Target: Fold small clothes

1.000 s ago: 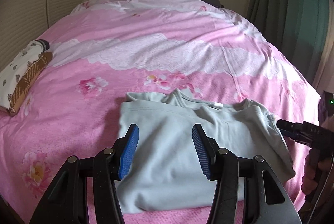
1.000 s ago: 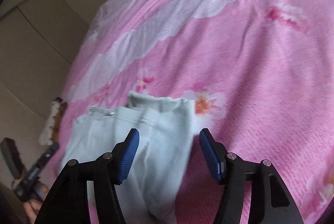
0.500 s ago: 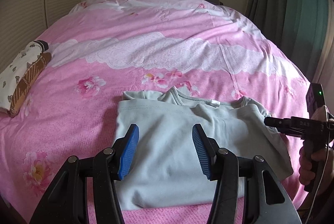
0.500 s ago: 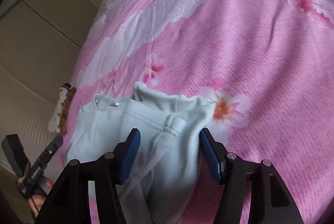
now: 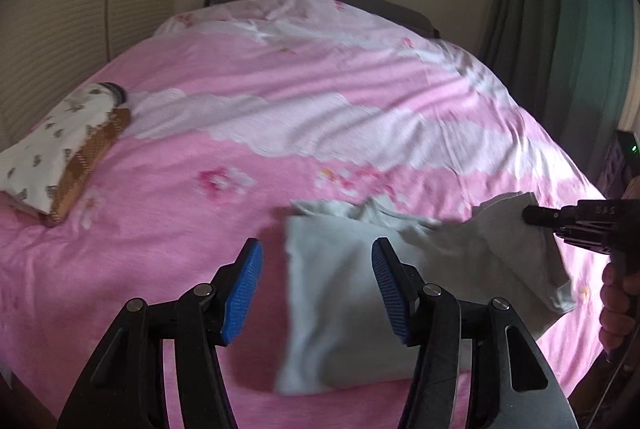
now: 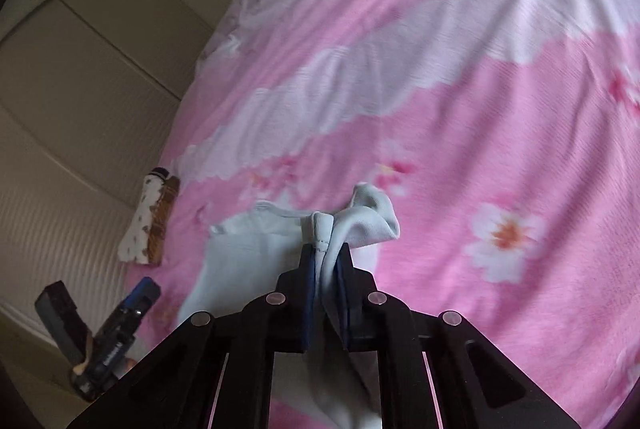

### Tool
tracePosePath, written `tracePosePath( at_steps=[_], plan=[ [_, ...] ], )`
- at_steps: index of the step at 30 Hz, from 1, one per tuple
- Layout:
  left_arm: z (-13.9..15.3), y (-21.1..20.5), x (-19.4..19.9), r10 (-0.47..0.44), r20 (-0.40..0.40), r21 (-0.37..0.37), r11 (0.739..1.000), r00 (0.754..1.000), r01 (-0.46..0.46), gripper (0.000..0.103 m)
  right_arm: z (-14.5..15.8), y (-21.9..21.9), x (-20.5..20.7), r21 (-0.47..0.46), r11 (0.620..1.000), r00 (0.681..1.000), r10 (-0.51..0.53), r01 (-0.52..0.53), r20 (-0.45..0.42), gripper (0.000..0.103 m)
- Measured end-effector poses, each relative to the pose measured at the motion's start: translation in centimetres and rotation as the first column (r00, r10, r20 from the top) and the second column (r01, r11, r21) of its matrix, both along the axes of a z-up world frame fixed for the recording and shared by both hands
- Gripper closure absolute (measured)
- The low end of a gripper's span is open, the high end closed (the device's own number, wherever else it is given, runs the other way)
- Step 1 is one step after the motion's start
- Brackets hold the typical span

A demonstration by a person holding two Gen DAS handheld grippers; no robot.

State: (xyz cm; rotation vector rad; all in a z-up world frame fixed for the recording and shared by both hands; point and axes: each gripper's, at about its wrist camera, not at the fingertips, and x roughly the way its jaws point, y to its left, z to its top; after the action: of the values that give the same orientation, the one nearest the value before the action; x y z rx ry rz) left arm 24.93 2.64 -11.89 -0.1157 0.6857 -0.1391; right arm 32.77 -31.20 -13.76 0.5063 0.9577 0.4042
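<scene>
Your right hand-held gripper (image 6: 325,269) had just been closing, and its pads were clamped on a bunched fold of the shirt (image 5: 344,293), at the sleeve end. In the left wrist view that end rose off the bed (image 5: 280,133) at the right edge of the frame, probably so you could carry it across for a fold. Your left hand-held gripper (image 5: 316,289) stood about half open at the bottom centre, nothing between its pads, hovering over the shirt's left edge, perhaps ready to pin or take it. The shirt was pale blue-grey, soft and limp; its lower part lay flat in the lower centre of the frame, collar toward the top. A folded patterned garment (image 5: 60,157) sat at the left.
</scene>
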Motion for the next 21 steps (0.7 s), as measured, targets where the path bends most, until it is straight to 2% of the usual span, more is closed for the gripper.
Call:
tracePosePath(
  at_steps=[4,9,13,17,20,21],
  plan=[
    [1.0,4.3,-0.7,0.055,0.017,-0.016,0.998,0.998,-0.054,0.044,1.7,6.5,1.2,-0.01,1.0,1.0,0.014,-0.014,-0.027,0.092],
    [1.5,9.3,-1.6,0.111,0.029,-0.031,0.993,0.993,-0.11,0.044,1.6,14.1,2.5,-0.007,1.0,0.998,-0.012,0.011,-0.059,0.092],
    [1.5,12.5,-2.2,0.147,0.03,-0.048,0.988,0.989,-0.145,0.043,-0.1,18.7,3.6,-0.069,0.996,0.994,-0.061,0.055,-0.087,0.092],
    [1.1,14.2,-2.3,0.16,0.017,-0.065,0.985,0.987,-0.159,0.043,-3.9,20.8,5.1,-0.123,0.99,0.983,-0.081,0.061,-0.165,0.091],
    [1.0,14.2,-2.5,0.156,0.019,-0.078,0.985,0.988,-0.154,0.043,-4.7,21.1,5.5,-0.122,0.992,0.98,-0.045,0.022,-0.192,0.082],
    [0.9,14.1,-2.5,0.152,0.019,-0.082,0.985,0.988,-0.15,0.043,-4.6,21.0,5.4,-0.125,0.992,0.981,-0.034,0.01,-0.191,0.071]
  ],
)
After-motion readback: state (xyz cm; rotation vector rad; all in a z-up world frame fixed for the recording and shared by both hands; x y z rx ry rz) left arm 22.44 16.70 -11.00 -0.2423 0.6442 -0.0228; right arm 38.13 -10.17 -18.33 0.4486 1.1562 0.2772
